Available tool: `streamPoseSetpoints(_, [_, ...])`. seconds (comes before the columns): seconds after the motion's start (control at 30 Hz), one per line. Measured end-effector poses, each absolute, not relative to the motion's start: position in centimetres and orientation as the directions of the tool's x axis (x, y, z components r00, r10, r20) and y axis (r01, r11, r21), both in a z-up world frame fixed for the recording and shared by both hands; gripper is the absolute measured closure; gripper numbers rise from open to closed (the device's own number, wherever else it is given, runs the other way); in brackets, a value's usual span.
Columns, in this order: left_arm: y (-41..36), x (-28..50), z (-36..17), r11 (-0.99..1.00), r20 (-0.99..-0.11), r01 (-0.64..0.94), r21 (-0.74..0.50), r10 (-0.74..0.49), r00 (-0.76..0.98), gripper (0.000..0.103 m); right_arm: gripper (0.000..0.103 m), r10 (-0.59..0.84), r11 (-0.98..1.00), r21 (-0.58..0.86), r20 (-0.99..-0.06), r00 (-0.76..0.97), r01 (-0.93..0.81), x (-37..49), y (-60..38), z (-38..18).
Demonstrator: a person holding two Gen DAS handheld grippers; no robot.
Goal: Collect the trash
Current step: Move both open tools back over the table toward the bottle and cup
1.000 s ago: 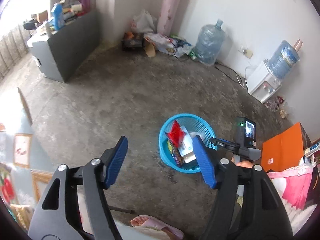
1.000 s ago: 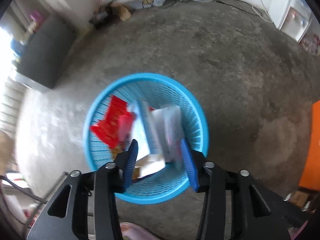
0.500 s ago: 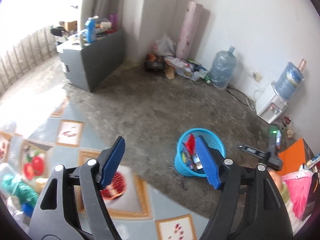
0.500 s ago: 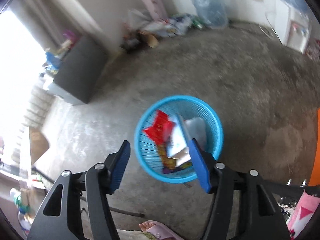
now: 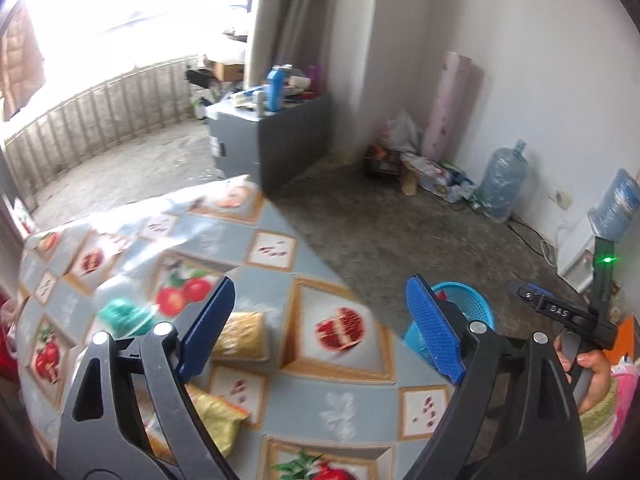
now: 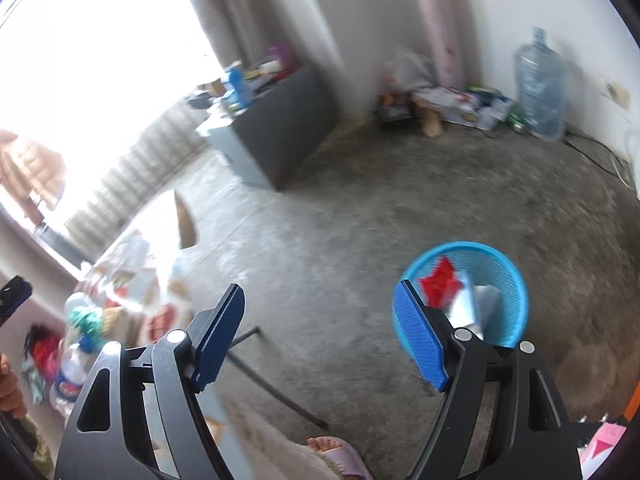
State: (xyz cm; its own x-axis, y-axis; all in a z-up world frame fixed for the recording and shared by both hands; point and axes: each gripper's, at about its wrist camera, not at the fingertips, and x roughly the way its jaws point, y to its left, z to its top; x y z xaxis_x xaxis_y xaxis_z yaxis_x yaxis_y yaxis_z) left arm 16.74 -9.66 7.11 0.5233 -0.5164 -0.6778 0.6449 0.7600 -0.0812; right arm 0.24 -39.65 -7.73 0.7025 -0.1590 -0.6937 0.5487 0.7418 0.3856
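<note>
Blue basket (image 6: pixel 464 300) on the concrete floor (image 6: pixel 340 220), holding a red wrapper (image 6: pixel 440 282) and pale packets (image 6: pixel 476 308); in the left wrist view only part of its rim (image 5: pixel 466 304) shows, beyond the table (image 5: pixel 340 368) edge and behind the right-hand blue pad. Yellow packets (image 5: pixel 240 336) lie on the fruit-patterned tablecloth, just behind the left-hand pad of the left gripper (image 5: pixel 320 332), with a blurred green item (image 5: pixel 120 314) near them.

Left gripper: jaws spread wide, nothing between the pads. Right gripper (image 6: pixel 324 336): jaws spread wide, likewise holding nothing.

Compared with half a second earlier, the left view has swung from the floor up over the table, so that the tablecloth now fills its lower half and the basket has slid behind the right-hand finger. In the right view the basket has moved from between the pads to the right-hand pad, and the table's clutter, a plastic bottle (image 6: pixel 70 376) among it, has entered at lower left.

Further out: a grey cabinet (image 5: pixel 272 140), a water jug (image 5: pixel 502 180) and a pink roll (image 5: pixel 450 108) by the wall. The person's foot (image 6: pixel 328 446) appears at the bottom edge of the right view.
</note>
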Motion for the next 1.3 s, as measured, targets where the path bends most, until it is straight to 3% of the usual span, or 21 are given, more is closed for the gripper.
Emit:
streamPoseSetpoints(0.7, [9.2,17.9,10.1,0.945,-0.606,0.323,-0.053,-0.288,0.742,0.019,0.028,0.187,0.884,0.439,-0.644,0.742,0.158,10.2,-27.5,-3.7])
streamPoseSetpoints(1.1, [14.4,21.3,6.5,0.946,-0.641,0.286,-0.152,-0.315,0.7,0.02,0.028,0.303,0.889,0.455,-0.668,0.68,0.051,14.5,-23.7,-4.6])
streamPoseSetpoints(1.3, [15.8,24.5,4.0,0.938,-0.68,0.276,-0.21,-0.343,0.648,0.043,0.028,0.336,0.899,0.437,-0.692,0.639,0.0,17.8,-21.8,-5.6])
